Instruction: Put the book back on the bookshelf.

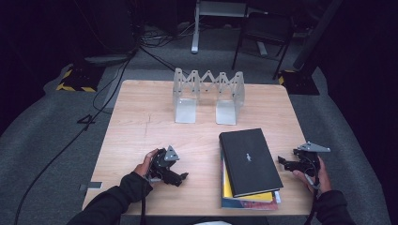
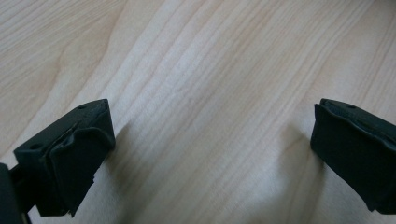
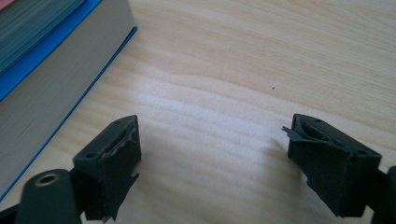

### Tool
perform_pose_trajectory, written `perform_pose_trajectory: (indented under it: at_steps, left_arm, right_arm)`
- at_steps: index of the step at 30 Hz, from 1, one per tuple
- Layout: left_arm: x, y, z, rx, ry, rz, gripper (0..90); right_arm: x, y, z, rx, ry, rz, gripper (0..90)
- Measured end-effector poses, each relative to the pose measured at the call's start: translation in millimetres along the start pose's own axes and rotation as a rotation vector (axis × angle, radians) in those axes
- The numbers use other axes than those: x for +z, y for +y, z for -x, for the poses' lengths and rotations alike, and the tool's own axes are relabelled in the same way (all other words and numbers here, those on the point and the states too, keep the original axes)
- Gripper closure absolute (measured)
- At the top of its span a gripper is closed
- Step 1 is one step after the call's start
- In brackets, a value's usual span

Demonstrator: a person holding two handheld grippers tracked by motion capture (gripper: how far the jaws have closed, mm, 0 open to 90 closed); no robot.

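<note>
Books (image 1: 251,166) lie stacked at the table's (image 1: 141,122) near right corner, a black hardcover on top, between the two grippers. Left gripper (image 1: 184,176) and right gripper (image 1: 281,160) both stand wide and empty. The stack looks heavy, stiff and smooth-covered; each book is probably best pinched singly at its edge.

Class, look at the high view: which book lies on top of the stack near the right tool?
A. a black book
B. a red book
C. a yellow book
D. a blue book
A: the black book covers the stack, with yellow and blue edges showing beneath it, beside the right tool.
</note>
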State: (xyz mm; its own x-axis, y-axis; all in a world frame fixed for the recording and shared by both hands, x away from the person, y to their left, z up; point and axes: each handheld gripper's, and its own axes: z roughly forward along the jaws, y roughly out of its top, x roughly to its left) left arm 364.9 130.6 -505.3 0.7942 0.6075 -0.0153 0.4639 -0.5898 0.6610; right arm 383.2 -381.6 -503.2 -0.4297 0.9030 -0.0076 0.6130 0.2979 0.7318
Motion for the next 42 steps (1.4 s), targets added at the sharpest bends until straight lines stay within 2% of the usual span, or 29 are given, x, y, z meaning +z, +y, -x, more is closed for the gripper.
perform_pose_trajectory:
  at_steps: [6,9,12,17,19,21,24,26,29,31,34,35,42]
  left_arm:
    - [4.8,5.2,-5.1,-0.006,0.002,0.004,0.4]
    - [3.6,4.5,-5.1,-0.007,0.000,0.002,0.9]
    - [2.5,3.0,-7.2,0.019,-0.017,0.003,1.6]
    - [1.7,1.9,-8.5,0.037,-0.029,0.005,1.6]
    - [1.6,2.0,-8.5,0.038,-0.031,0.004,1.6]
    - [1.6,1.9,-8.5,0.039,-0.032,0.004,1.6]
    - [1.3,1.7,-9.0,0.047,-0.038,0.003,1.5]
    - [1.1,1.6,-9.5,0.052,-0.042,0.001,1.5]
    - [1.3,1.7,-9.7,0.053,-0.044,0.001,1.2]
    - [1.5,1.8,-9.5,0.052,-0.044,0.002,1.0]
    - [1.5,1.8,-9.5,0.052,-0.044,0.002,1.0]
    - [1.5,1.8,-9.6,0.053,-0.043,0.001,0.9]
    - [1.6,1.9,-9.5,0.053,-0.044,0.002,0.9]
  right_arm:
    - [-2.6,-3.4,-0.7,-0.020,0.021,0.008,18.1]
    - [-5.8,-5.8,-2.4,-0.039,0.046,0.001,17.7]
    - [-7.9,-7.9,-3.3,-0.054,0.059,0.001,17.8]
    - [-15.5,-10.9,-4.1,-0.069,0.092,-0.025,19.9]
    - [-20.9,-11.9,-5.8,-0.102,0.123,-0.031,26.7]
    - [-28.1,-11.6,-9.2,-0.112,0.126,-0.023,23.0]
    - [-44.2,-9.4,-17.2,-0.136,0.165,-0.004,25.2]
    - [-54.2,-6.2,-22.7,-0.157,0.212,-0.003,27.0]
    - [-66.1,0.4,-33.6,-0.193,0.239,0.014,27.5]
    - [-70.0,3.0,-40.7,-0.226,0.218,0.009,27.8]
    - [-71.5,2.5,-44.3,-0.238,0.228,0.005,28.0]
    - [-74.0,0.9,-47.5,-0.256,0.216,-0.008,28.0]
    - [-86.7,-4.0,-47.6,-0.251,0.237,0.012,28.1]
